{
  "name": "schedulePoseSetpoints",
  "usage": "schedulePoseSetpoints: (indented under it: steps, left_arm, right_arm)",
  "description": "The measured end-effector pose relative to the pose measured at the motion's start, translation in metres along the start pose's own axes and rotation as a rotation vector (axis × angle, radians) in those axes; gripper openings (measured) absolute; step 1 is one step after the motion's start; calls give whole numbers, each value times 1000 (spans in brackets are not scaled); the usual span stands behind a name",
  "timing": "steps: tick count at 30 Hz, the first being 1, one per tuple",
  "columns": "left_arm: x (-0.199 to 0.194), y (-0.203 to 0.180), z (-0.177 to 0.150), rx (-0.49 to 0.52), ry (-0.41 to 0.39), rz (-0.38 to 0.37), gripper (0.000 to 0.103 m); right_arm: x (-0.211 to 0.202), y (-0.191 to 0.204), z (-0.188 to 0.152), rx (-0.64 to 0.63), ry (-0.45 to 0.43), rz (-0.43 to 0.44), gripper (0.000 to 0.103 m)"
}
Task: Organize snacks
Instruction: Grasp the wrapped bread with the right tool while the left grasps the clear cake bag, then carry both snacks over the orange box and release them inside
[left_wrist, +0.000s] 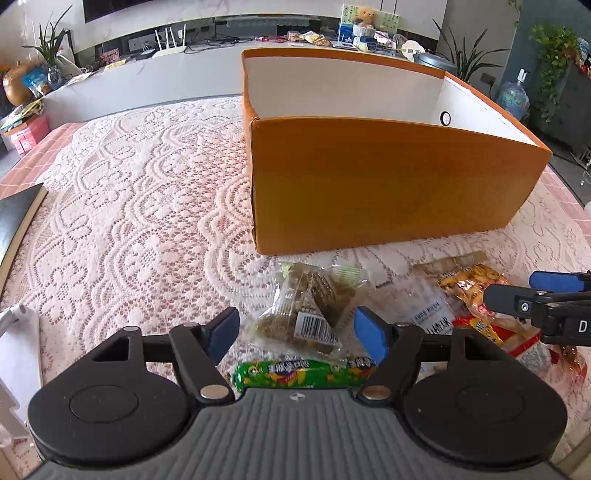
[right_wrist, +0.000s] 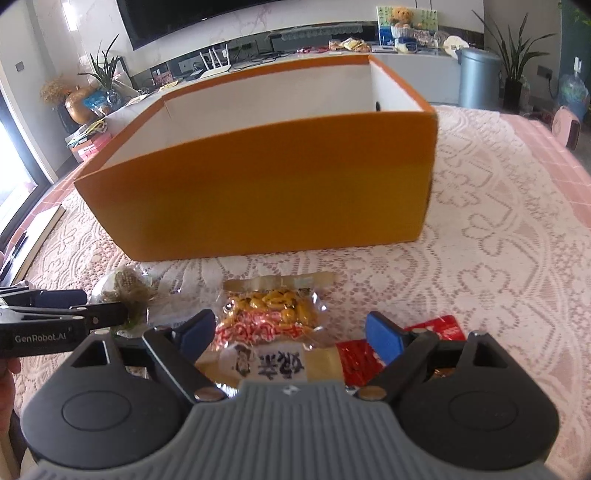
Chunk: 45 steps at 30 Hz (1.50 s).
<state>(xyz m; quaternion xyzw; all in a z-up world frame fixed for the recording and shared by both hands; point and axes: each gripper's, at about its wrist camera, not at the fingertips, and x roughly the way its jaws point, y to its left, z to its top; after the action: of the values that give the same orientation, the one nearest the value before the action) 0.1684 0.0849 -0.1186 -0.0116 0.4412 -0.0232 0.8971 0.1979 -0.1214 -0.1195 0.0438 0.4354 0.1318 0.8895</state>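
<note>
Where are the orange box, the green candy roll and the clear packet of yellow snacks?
orange box (left_wrist: 388, 184): left wrist view, its near outer wall.
green candy roll (left_wrist: 295, 373): left wrist view, middle of the wrapper.
clear packet of yellow snacks (right_wrist: 273, 306): right wrist view, the yellow pieces inside.

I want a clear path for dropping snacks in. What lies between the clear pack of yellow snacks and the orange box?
Only bare lace tablecloth: in the right wrist view nothing sits between the yellow snack pack and the orange box.

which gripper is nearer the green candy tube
Left. The left gripper hangs open right over the green candy tube; the right gripper is off to its right, above the yellow peanut packet.
</note>
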Motion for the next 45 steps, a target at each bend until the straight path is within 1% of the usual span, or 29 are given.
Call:
schedulePoseSetpoints:
  steps: [4, 9, 11, 13, 15, 18, 20, 21, 23, 24, 28, 31, 39, 45]
  left_arm:
    - [7, -1, 1, 21, 5, 15, 82]
    - [15, -2, 1, 28, 16, 13, 77]
    - [15, -1, 0, 25, 15, 6, 77]
    - [17, -2, 0, 29, 13, 3, 76]
    - [18, -3, -1, 39, 8, 3, 75]
    - [18, -4, -1, 30, 0, -4, 69]
    - [16, -3, -1, 20, -1, -5, 65]
    - [16, -3, 0, 16, -1, -6, 62]
    - [14, -1, -1, 2, -2, -10, 60]
    - [13, -1, -1, -5, -4, -9, 58]
    - [7, 4, -2, -41, -14, -8, 56]
    - [-1, 4, -1, -42, -35, -2, 56]
    - [-36, 2, 1, -44, -99, 3, 55]
    - [-69, -8, 7, -43, -160, -20, 55]
  right_arm:
    - [12, 0, 0, 4, 17, 15, 86]
    - [20, 2, -3, -23, 10, 28, 85]
    - [22, 2, -4, -15, 12, 37, 81]
    - [25, 0, -6, 2, 23, 53, 73]
    - [25, 1, -7, -5, 12, 46, 72]
    - [23, 3, -8, -7, 3, 44, 72]
    - [22, 2, -8, -4, -1, 52, 61]
    - [20, 2, -8, -2, -6, 57, 51]
    - [15, 3, -7, -8, -23, 45, 38]
    - [13, 4, -7, -11, -31, 48, 30]
    - [2, 5, -6, -13, -67, 38, 29]
    - [-5, 6, -6, -21, -87, 32, 29]
    - [-40, 15, -10, -83, -155, 24, 29]
    - [-71, 21, -14, -116, -211, 37, 29]
